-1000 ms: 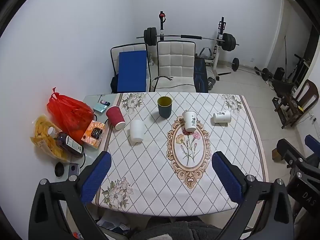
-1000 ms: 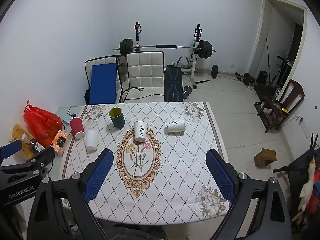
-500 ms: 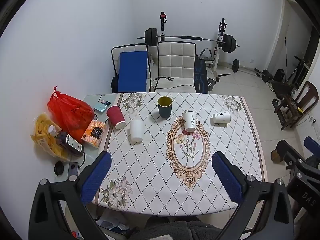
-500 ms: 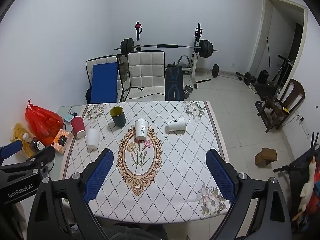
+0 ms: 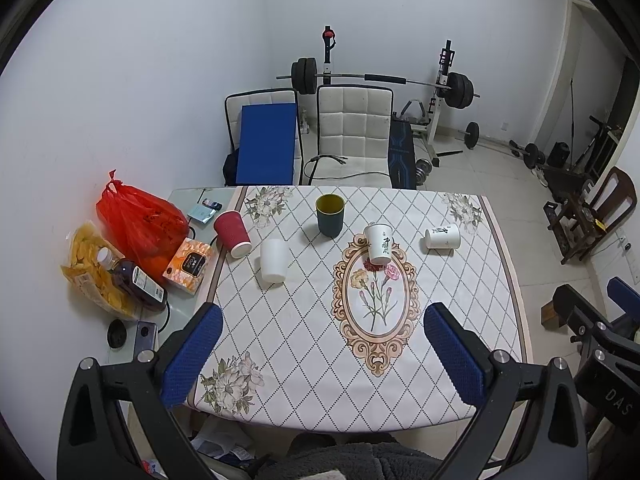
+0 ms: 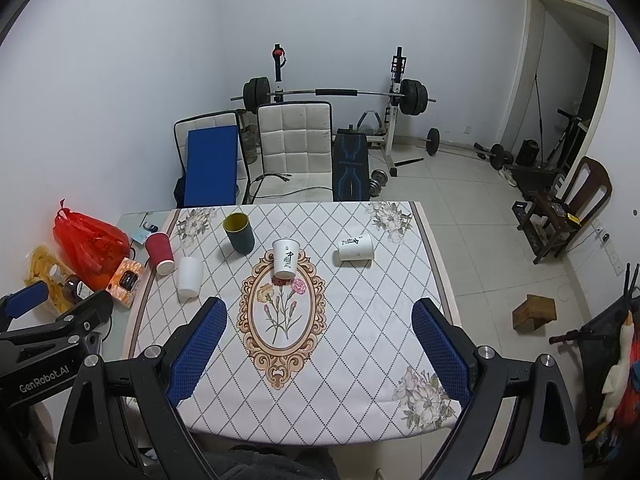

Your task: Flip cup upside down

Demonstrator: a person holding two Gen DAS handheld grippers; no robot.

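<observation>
Several cups stand on a table with a patterned cloth [image 5: 304, 340]. A dark green cup [image 5: 330, 215] [image 6: 239, 233] and a white printed cup [image 5: 379, 243] [image 6: 285, 257] stand upright. Another white printed cup [image 5: 442, 236] [image 6: 355, 249] lies on its side at the right. A red cup [image 5: 232, 234] [image 6: 160, 253] and a plain white cup [image 5: 273, 260] [image 6: 189, 277] stand upside down at the left. My left gripper [image 5: 320, 354] and right gripper [image 6: 318, 350] are both open and empty, above the table's near edge, far from the cups.
A red bag [image 5: 138, 218], a bottle [image 5: 132, 276], a snack bag [image 5: 86, 264] and an orange box [image 5: 188, 260] lie on the table's left strip. Two chairs [image 5: 352, 136] and a barbell rack [image 5: 380, 80] stand behind the table. A wooden block [image 6: 534, 312] lies on the floor.
Both views have shifted slightly; the table and cups sit a little lower in the frames. No cup has moved. Both grippers stay open.
</observation>
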